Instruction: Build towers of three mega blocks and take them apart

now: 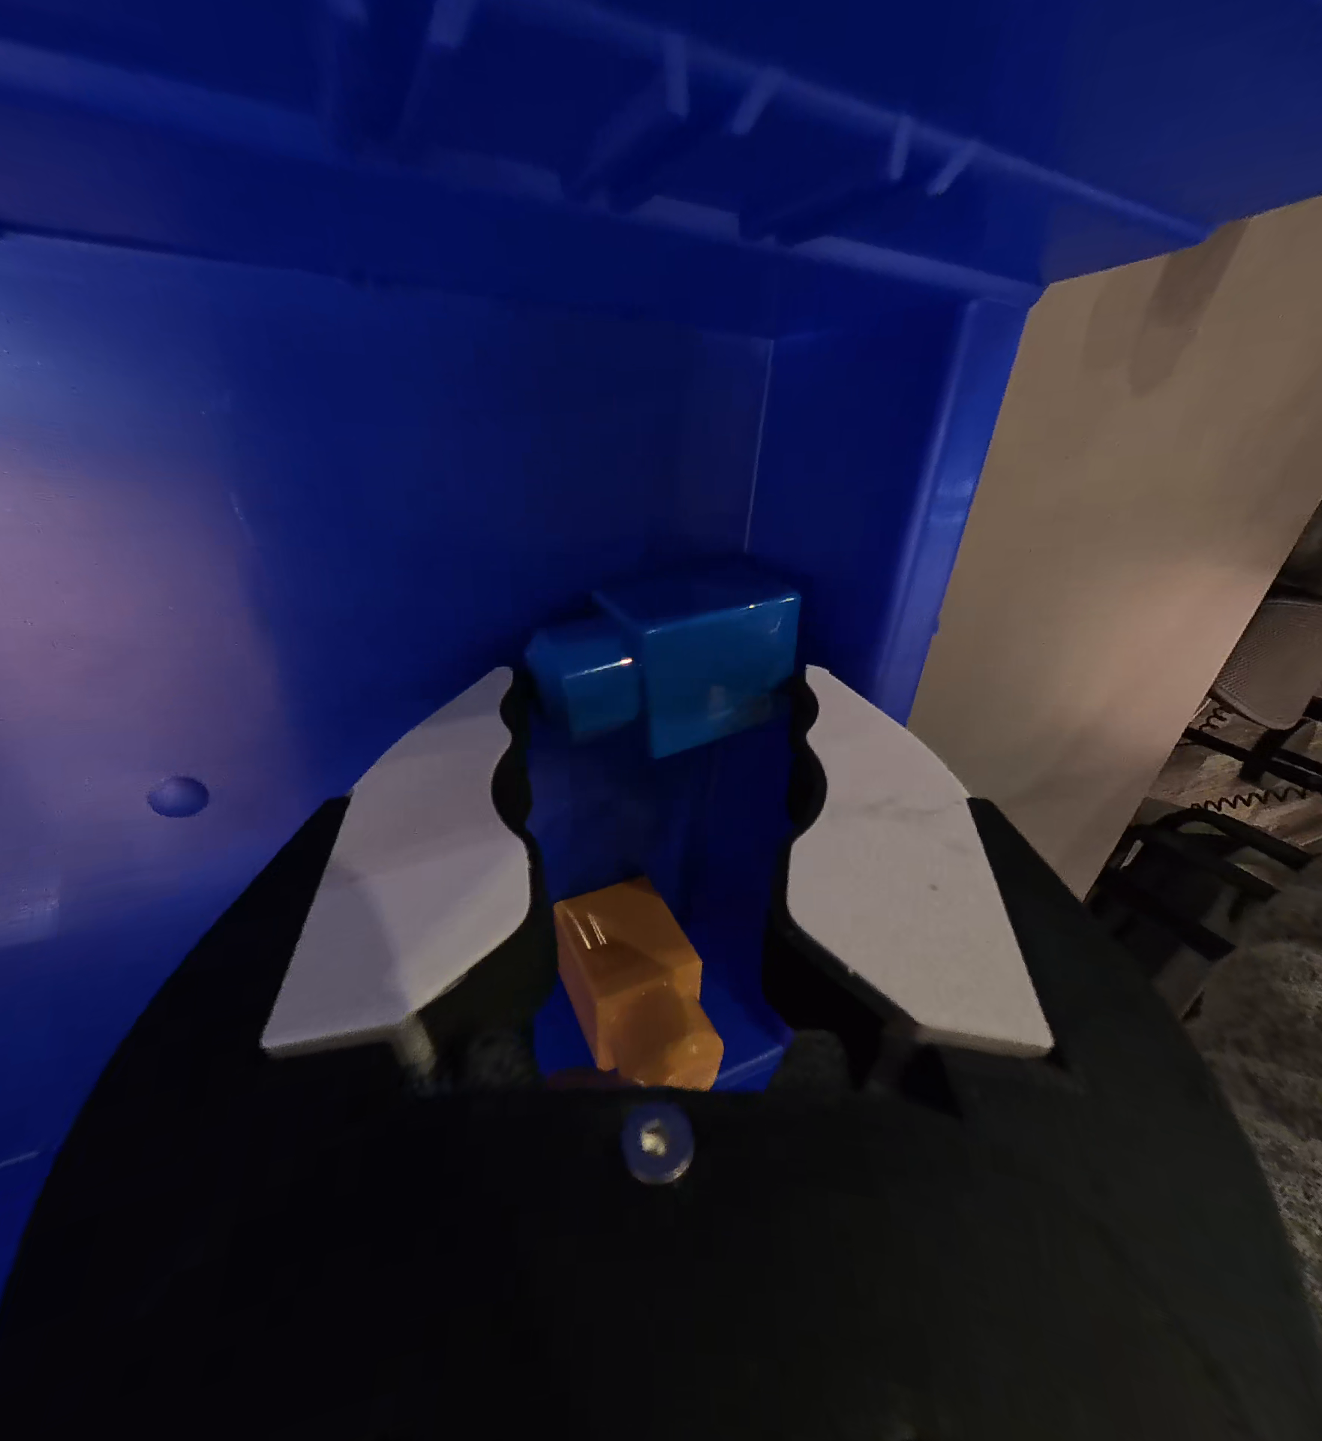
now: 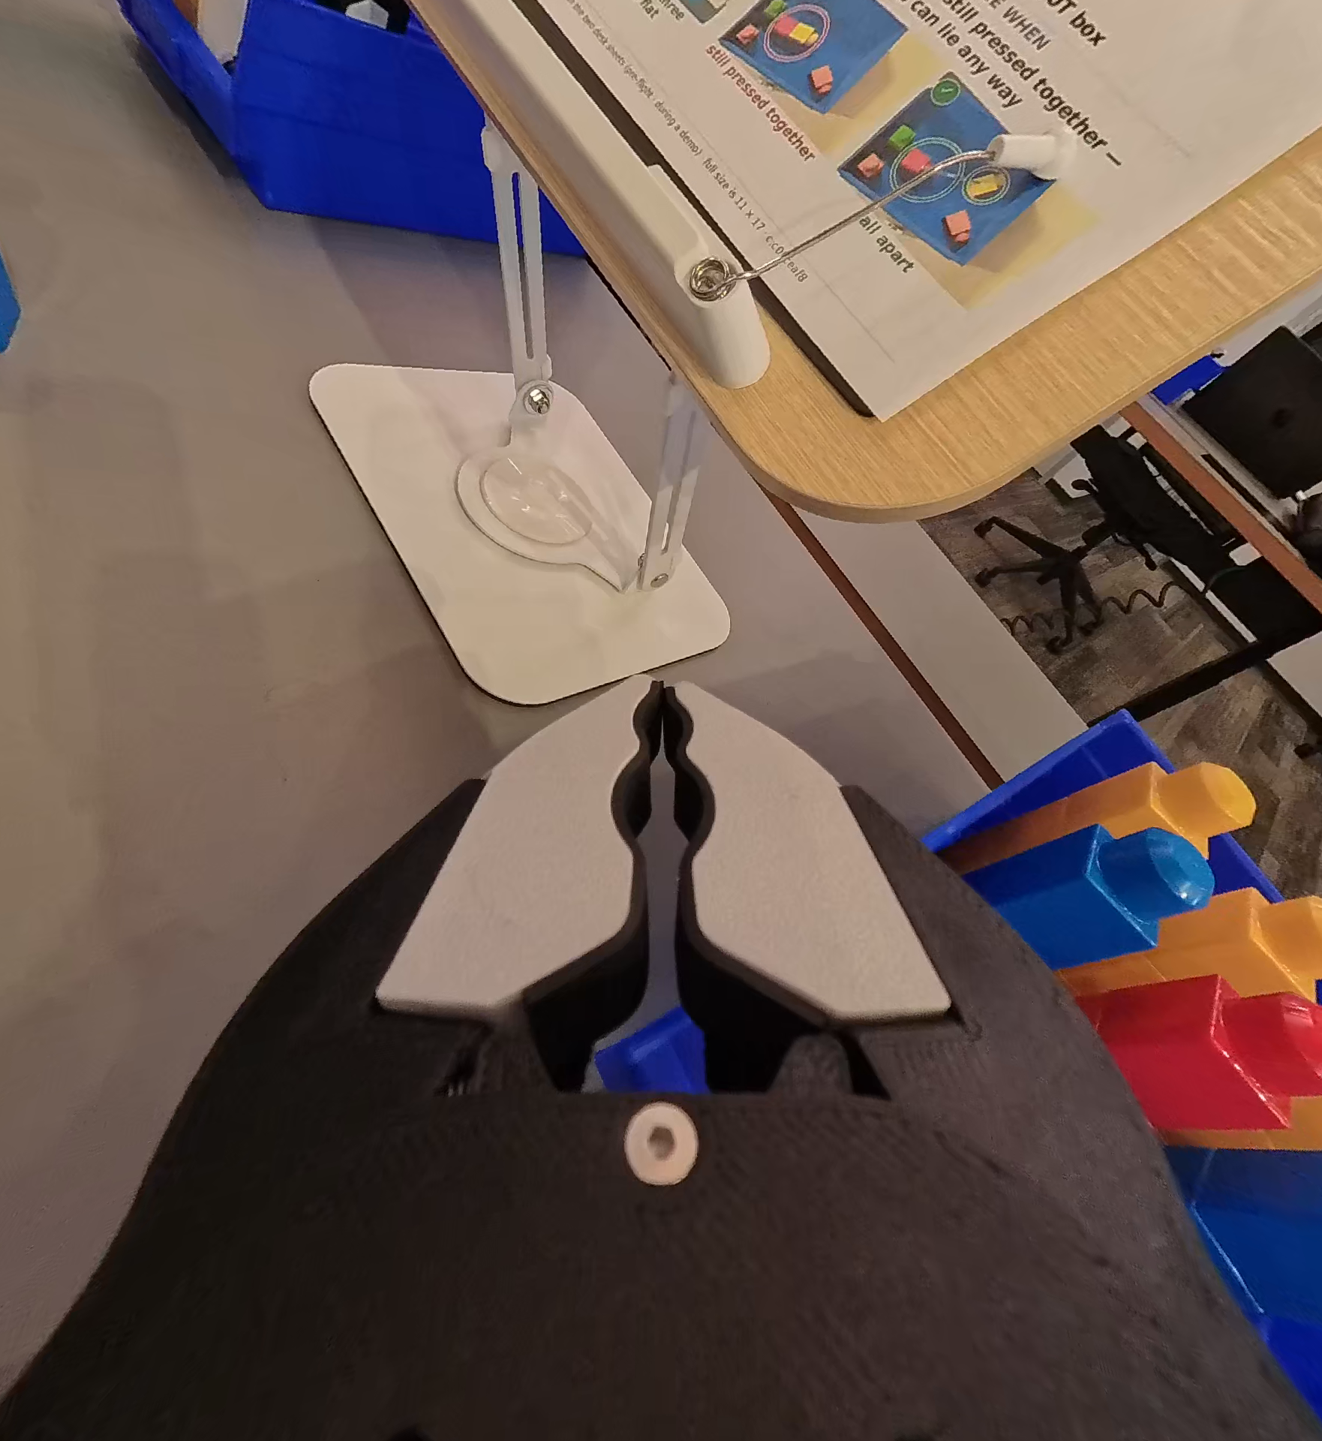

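A grey bench spreads ahead of the right hand-held gripper. To its far right, past the bench edge, lie mottled carpet and black office chairs. The lighting is warm and dim.

A white stand base lies flat on the grey table, with two slim white struts rising from it to a tilted wooden board. A printed sheet with coloured pictures lies on the board, pinned by a thin wire clip hinged at a white ledge along the lower edge. Past the table edge, patterned carpet shows, with the star base of a black office chair and a coiled cable on it. In the left wrist view a pale panel stands upright, and a mesh chair sits farther back over speckled carpet.
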The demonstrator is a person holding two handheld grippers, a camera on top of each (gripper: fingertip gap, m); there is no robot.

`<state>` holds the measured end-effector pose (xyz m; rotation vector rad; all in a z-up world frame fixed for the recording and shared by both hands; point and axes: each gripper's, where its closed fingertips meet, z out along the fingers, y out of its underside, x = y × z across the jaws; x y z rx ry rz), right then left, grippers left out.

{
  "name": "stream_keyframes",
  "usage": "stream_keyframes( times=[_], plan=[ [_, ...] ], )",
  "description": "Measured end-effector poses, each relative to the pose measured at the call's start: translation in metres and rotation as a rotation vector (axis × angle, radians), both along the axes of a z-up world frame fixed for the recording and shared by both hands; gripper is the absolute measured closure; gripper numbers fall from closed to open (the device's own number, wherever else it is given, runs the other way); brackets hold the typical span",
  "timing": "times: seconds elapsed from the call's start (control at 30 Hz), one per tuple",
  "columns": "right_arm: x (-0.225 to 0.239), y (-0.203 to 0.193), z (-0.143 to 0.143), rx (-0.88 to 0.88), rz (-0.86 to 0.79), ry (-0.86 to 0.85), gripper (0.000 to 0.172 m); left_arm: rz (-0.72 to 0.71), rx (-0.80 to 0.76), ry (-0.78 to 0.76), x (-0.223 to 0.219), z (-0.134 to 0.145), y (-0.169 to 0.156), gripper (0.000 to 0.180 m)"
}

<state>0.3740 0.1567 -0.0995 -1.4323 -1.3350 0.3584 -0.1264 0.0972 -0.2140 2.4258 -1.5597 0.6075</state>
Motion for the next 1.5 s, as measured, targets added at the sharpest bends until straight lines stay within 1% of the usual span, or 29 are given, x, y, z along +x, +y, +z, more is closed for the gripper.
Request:
stream_keyframes(
  times=[0.1, 0.2, 0.27, 0.3, 0.33, 0.4, 0.47, 0.57, 0.6, 0.63, 0.67, 0.73, 0.77, 0.8, 0.87, 0.9, 1.0, 1.13, 1.2, 1.27, 1.37, 1.43, 1.5],
  plan=[
    [0.001, 0.000, 0.001, 0.002, -0.001, 0.003, 0.172, -0.016, 0.052, -0.004, 0.002, 0.001, 0.002, 0.117],
    [0.000, 0.000, 0.001, 0.003, 0.000, 0.000, 0.172, -0.025, 0.163, 0.009, 0.002, 0.004, 0.007, 0.117],
    [0.000, 0.000, 0.001, 0.003, 0.001, 0.000, 0.172, -0.009, 0.270, 0.035, 0.000, 0.008, 0.016, 0.117],
    [0.000, 0.000, 0.001, 0.004, 0.001, 0.000, 0.172, 0.001, 0.317, 0.006, 0.004, 0.013, 0.019, 0.117],
    [0.000, 0.000, 0.001, 0.004, 0.002, 0.000, 0.172, 0.021, 0.398, -0.002, 0.005, 0.020, 0.026, 0.117],
    [0.000, 0.000, 0.001, 0.005, 0.001, 0.001, 0.172, 0.043, 0.522, 0.014, 0.004, 0.035, 0.031, 0.118],
    [0.000, 0.000, 0.002, 0.006, 0.000, 0.001, 0.172, 0.069, 0.695, 0.033, 0.007, 0.057, 0.037, 0.118],
    [0.000, 0.000, 0.002, 0.007, -0.001, 0.002, 0.172, 0.068, 0.957, 0.029, 0.029, 0.100, 0.026, 0.118],
    [0.000, 0.000, 0.002, 0.008, -0.001, 0.001, 0.172, 0.056, 1.018, 0.020, 0.042, 0.111, 0.015, 0.118],
    [0.000, 0.000, 0.002, 0.009, -0.001, 0.000, 0.172, 0.028, 1.112, 0.030, 0.053, 0.122, 0.006, 0.118],
    [0.000, -0.001, 0.002, 0.010, 0.000, 0.002, 0.172, 0.011, 1.181, 0.052, 0.064, 0.129, -0.005, 0.118],
    [-0.001, -0.001, 0.002, 0.011, 0.001, 0.002, 0.172, -0.019, 1.248, 0.029, 0.092, 0.128, -0.030, 0.118],
    [-0.001, -0.001, 0.003, 0.013, 0.001, 0.002, 0.172, -0.030, 1.259, 0.006, 0.105, 0.122, -0.041, 0.117],
    [-0.001, -0.002, 0.003, 0.015, 0.002, 0.004, 0.172, -0.040, 1.258, 0.022, 0.113, 0.112, -0.050, 0.118],
    [-0.001, -0.002, 0.004, 0.018, 0.002, 0.007, 0.172, -0.094, 1.243, 0.105, 0.118, 0.086, -0.061, 0.118],
    [-0.001, -0.002, 0.004, 0.021, 0.000, 0.005, 0.172, -0.129, 1.216, 0.113, 0.123, 0.072, -0.068, 0.118],
    [-0.001, -0.004, 0.005, 0.027, 0.002, 0.009, 0.172, -0.168, 1.218, 0.145, 0.131, 0.052, -0.073, 0.118],
    [-0.007, -0.011, 0.014, 0.043, 0.029, 0.037, 0.172, -0.161, 1.270, 0.140, 0.139, 0.050, -0.070, 0.118],
    [-0.014, -0.018, 0.018, 0.044, 0.051, 0.054, 0.172, -0.163, 1.301, 0.152, 0.141, 0.053, -0.067, 0.118],
    [-0.028, -0.028, 0.024, 0.027, 0.093, 0.094, 0.172, -0.142, 1.344, 0.151, 0.144, 0.062, -0.063, 0.118],
    [-0.062, -0.046, 0.029, -0.044, 0.154, 0.151, 0.172, -0.124, 1.395, 0.160, 0.149, 0.076, -0.057, 0.118],
    [-0.094, -0.062, 0.030, -0.111, 0.198, 0.205, 0.172, -0.126, 1.415, 0.151, 0.157, 0.083, -0.056, 0.118],
    [-0.129, -0.078, 0.027, -0.180, 0.226, 0.225, 0.171, -0.147, 1.452, 0.175, 0.164, 0.089, -0.054, 0.118]
  ],
)
